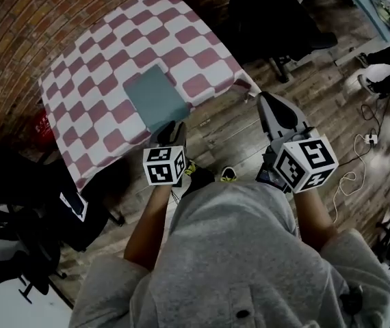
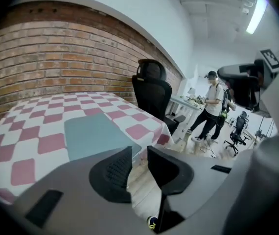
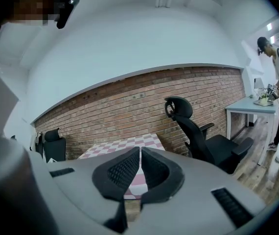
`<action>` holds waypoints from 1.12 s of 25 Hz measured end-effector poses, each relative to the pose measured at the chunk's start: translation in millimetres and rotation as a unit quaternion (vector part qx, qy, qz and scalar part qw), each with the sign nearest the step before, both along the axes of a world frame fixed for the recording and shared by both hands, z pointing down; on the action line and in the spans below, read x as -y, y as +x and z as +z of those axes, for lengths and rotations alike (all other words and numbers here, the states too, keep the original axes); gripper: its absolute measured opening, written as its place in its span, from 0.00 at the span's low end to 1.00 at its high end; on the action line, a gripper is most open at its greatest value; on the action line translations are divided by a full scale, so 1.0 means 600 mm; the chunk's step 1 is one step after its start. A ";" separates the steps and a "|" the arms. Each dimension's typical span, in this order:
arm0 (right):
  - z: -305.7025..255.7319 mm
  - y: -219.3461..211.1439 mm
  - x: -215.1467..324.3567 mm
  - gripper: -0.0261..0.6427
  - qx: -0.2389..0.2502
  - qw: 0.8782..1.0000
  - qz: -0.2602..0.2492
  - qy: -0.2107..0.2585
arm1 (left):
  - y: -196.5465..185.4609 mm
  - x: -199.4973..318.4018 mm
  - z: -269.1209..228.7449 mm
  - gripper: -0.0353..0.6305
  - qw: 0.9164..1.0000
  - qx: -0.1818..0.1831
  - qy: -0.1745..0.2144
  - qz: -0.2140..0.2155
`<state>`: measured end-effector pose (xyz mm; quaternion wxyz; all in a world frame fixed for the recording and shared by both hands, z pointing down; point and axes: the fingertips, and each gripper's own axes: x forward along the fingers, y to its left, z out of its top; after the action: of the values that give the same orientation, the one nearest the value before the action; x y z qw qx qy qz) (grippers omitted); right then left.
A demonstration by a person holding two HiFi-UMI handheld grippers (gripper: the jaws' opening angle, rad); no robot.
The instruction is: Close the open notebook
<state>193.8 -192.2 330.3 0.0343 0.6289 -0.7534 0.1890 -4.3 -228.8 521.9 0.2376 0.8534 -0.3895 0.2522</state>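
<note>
Well, 1 teal notebook [image 1: 157,97] (closed, flat).

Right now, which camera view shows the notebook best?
The head view: it looks down on the whole notebook, lying flat on the checkered tablecloth. The left gripper view shows it at a low slant, its near end hidden behind the left gripper. The right gripper view shows only a strip of tablecloth, no notebook.
</note>
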 end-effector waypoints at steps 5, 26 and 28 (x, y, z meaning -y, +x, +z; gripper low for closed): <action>0.006 -0.028 0.003 0.09 0.006 0.999 -0.044 0.007 | -0.075 -0.017 -0.118 0.07 0.991 -0.015 0.090 -0.094; 0.010 -0.086 -0.067 0.09 0.010 0.991 -0.130 0.023 | -0.116 -0.171 -0.239 0.07 0.969 -0.016 0.160 -0.185; 0.004 -0.085 -0.071 0.09 0.010 0.991 -0.131 0.026 | -0.112 -0.173 -0.244 0.07 0.969 -0.017 0.162 -0.183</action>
<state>142.7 -149.7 332.5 0.0346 0.5236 -0.8343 0.1691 -71.7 -124.9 375.6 0.1451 0.7985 -0.5710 0.1236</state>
